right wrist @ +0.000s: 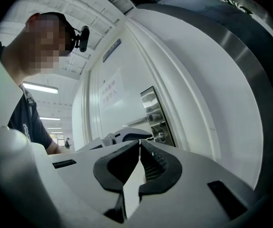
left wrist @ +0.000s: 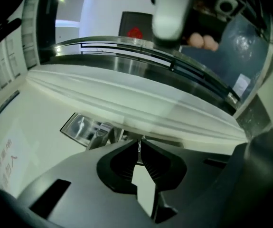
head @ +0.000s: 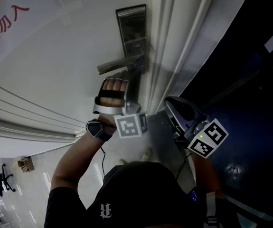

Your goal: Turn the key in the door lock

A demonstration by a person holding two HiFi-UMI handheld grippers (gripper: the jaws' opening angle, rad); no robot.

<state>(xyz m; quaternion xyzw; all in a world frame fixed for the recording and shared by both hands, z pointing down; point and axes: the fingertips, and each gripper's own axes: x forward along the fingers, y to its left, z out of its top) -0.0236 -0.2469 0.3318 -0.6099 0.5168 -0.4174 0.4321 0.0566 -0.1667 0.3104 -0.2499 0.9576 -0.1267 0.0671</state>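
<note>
Head view: left gripper (head: pixel 134 79) raised against the door lock (head: pixel 132 34), just under the handle (head: pixel 119 64), at the door's edge. Jaws closed, tips meeting; key not discernible. Right gripper (head: pixel 169 102) closed on nothing, apart, beside the frame.

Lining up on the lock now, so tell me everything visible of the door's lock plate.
The lock plate is a tall, narrow brushed-metal strip on the white door, close to its edge. A lever handle juts sideways from its middle; a round keyhole cylinder sits below. The left gripper, jaws together, points at that lower part; contact cannot be judged.
</note>
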